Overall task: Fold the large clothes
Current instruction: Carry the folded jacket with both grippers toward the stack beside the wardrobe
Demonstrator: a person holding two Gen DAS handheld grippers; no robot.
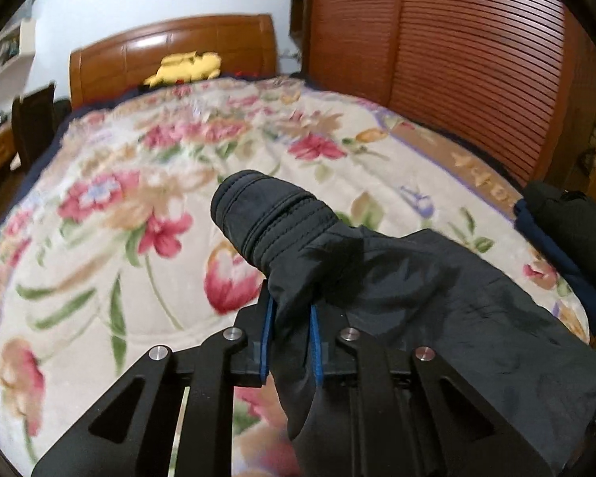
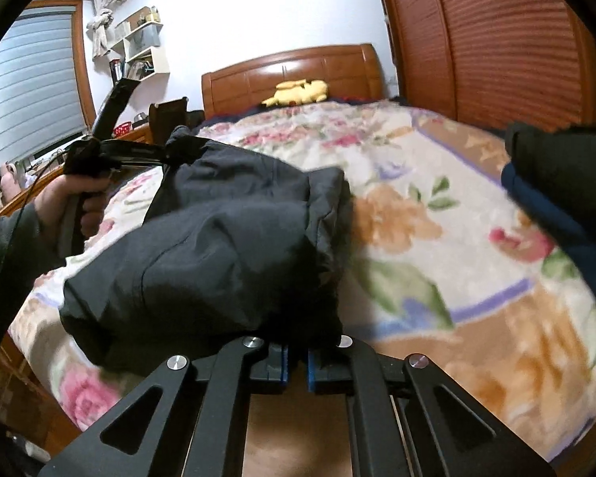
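Wooden headboard, slatted wardrobe doors, blinded window, perhaps daylight.

We count one black jacket spread on one bed, and one ribbed cuff of it showing. We see two grippers: the left gripper and the right gripper, each with two blue-padded fingers. One hand is in view, holding the left one. One floral blanket covers the bed. One wooden headboard stands behind, with one yellow plush toy before it. One pile of dark clothes sits at the right edge. One slatted wardrobe and one window blind complete our tally.
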